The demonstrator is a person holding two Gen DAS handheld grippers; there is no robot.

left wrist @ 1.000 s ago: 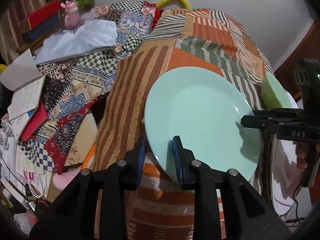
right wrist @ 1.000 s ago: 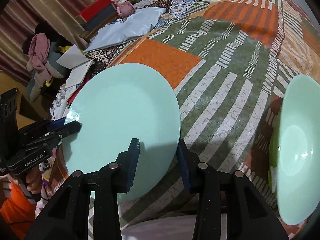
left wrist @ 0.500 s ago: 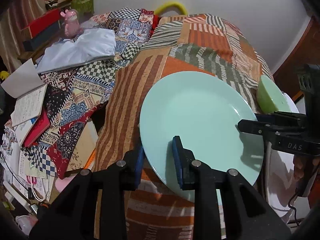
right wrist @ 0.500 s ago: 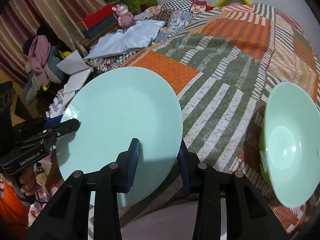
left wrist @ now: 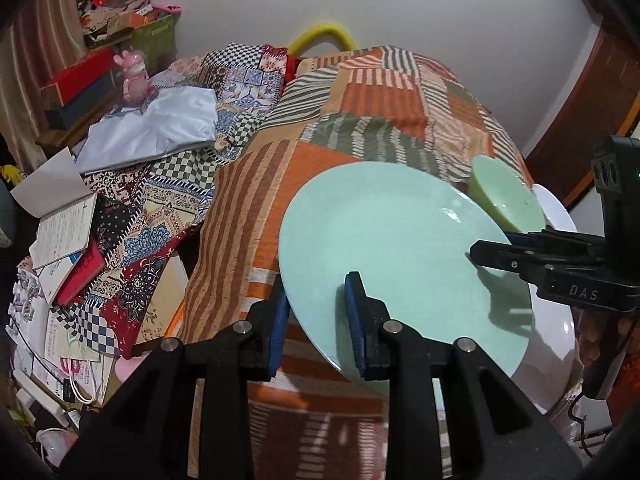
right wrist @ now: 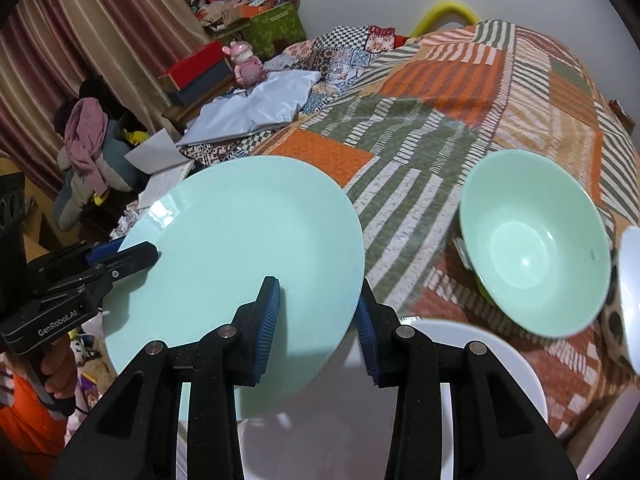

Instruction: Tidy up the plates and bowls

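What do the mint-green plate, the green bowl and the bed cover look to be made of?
Mint-green plate: probably glazed ceramic or opal glass; glossy, with a sharp window glare near its rim.
Green bowl: likely the same ware; smooth, with a soft sheen inside.
Bed cover: matte woven or quilted fabric; printed patches, visible texture.

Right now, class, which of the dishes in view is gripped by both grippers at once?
The flat mint-green plate: the left gripper and right gripper each clamp its rim. The green bowl and white plate are untouched.
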